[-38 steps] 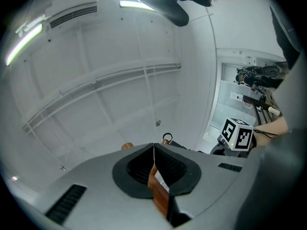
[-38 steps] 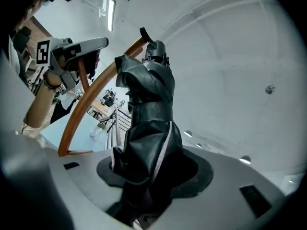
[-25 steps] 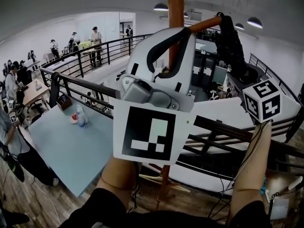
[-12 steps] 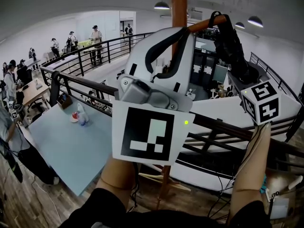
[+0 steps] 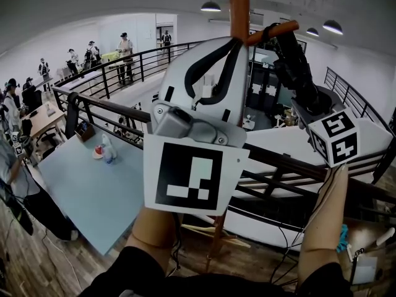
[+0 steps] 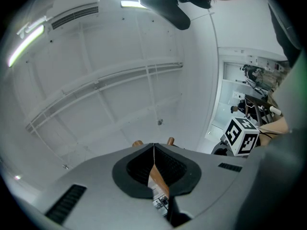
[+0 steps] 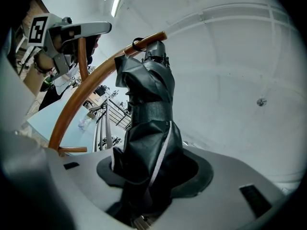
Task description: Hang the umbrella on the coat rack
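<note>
Most of the coat rack (image 5: 239, 8) is hidden behind the left gripper (image 5: 236, 42).

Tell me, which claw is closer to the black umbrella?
Right. The right claw is clamped on the umbrella itself. The left claw is up by the rack's post, apart from the umbrella.

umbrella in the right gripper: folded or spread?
Folded. In the right gripper view the umbrella is a tight black bundle with a strap wrapped round it.
</note>
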A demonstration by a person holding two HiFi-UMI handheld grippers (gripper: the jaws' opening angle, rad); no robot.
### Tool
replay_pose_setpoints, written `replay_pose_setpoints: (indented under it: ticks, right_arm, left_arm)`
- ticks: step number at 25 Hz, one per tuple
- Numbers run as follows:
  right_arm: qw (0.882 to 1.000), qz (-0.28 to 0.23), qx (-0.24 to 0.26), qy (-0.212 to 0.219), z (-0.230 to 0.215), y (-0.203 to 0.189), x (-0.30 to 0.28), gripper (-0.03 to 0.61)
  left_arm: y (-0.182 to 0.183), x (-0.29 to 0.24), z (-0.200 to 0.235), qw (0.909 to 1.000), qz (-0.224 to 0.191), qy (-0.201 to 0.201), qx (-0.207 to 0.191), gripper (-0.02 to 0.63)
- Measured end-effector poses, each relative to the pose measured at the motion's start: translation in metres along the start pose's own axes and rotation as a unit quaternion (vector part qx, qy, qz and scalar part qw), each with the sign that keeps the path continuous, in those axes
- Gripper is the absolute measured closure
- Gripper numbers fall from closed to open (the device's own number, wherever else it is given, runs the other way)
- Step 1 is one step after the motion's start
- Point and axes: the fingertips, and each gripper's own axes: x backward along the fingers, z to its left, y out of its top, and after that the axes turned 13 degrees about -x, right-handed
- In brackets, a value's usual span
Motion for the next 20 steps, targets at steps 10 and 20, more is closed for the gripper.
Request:
replay_pose_setpoints:
  ticks: [10, 20]
  right_arm:
    - [1.0, 0.007, -0.007, 0.009, 0.023, -0.007, -0.01, 0.357]
    - [0.999, 0.03, -0.014, 0.022, 0.039, -0.032, -0.008, 0.357]
  left_arm:
    - [-0.013, 0.012, 0.009, 1.0, 0.009, 0.001, -0.003, 0.6]
    - [-0.019, 0.022, 0.002, 0.9996, 0.024, -0.011, -0.005, 0.6]
